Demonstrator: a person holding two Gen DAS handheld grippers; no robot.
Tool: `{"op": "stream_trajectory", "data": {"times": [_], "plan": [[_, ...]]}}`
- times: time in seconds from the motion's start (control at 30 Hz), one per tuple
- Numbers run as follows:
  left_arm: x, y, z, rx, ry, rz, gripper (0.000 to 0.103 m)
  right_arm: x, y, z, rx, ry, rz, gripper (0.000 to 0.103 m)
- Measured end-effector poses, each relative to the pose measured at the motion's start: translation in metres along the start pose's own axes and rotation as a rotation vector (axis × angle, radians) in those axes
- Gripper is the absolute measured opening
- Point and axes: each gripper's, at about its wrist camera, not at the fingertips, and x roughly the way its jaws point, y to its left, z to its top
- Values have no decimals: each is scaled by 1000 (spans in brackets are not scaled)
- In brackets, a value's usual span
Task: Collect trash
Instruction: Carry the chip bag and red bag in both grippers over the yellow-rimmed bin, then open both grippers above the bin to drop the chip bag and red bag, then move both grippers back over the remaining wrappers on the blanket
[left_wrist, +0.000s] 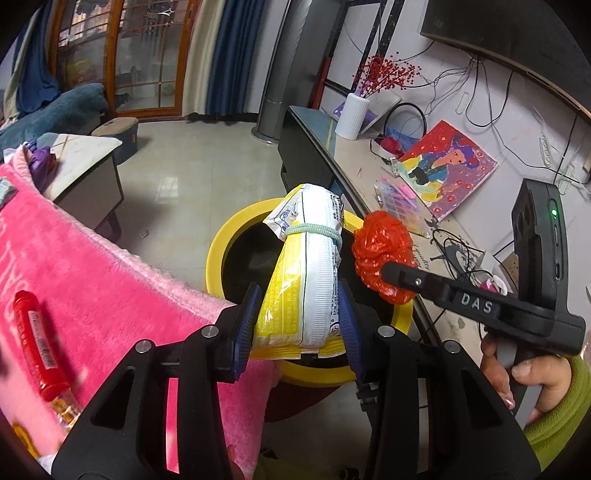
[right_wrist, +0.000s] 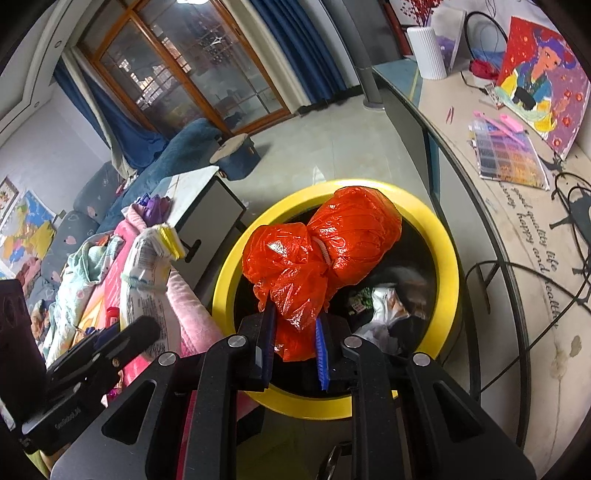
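My left gripper (left_wrist: 299, 328) is shut on a yellow and white snack packet (left_wrist: 306, 280) bound with a green hair tie, held above the yellow-rimmed trash bin (left_wrist: 221, 251). My right gripper (right_wrist: 295, 339) is shut on a tied red plastic bag (right_wrist: 321, 251), held over the same bin (right_wrist: 448, 266). The red bag (left_wrist: 382, 254) and right gripper also show in the left wrist view, just right of the packet. The packet (right_wrist: 147, 266) shows at the left of the right wrist view. Other trash (right_wrist: 384, 306) lies inside the bin.
A pink blanket (left_wrist: 92, 280) with a red tube (left_wrist: 40, 347) on it lies left of the bin. A dark-edged table (right_wrist: 517, 206) with a painting (left_wrist: 450, 166), white vase (left_wrist: 352, 116) and cables stands to the right. A low table (left_wrist: 88, 162) and blue sofa (right_wrist: 184, 144) stand beyond.
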Motion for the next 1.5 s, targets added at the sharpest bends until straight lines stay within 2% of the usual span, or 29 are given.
{"op": "stream_trajectory", "data": {"times": [0.2, 0.4, 0.43, 0.53, 0.83, 1.07, 1.5], "plan": [[10, 3, 7, -11, 11, 9, 34, 3, -3, -1, 9, 11, 4, 19], [15, 8, 25, -42, -3, 6, 34, 4, -7, 0, 30, 12, -2, 29], [15, 8, 27, -40, -7, 8, 37, 3, -7, 0, 31, 10, -3, 31], [13, 6, 33, -43, -23, 4, 54, 2, -7, 0, 36, 2, -11, 39], [-8, 14, 28, -93, -65, 18, 90, -12, -4, 2, 28, -66, -68, 52], [-33, 20, 20, -116, -101, 52, 92, -26, 12, 4, -31, -130, -90, 59], [-93, 50, -5, -187, -199, 132, 92, -43, 71, -10, -175, -164, -27, 65]]}}
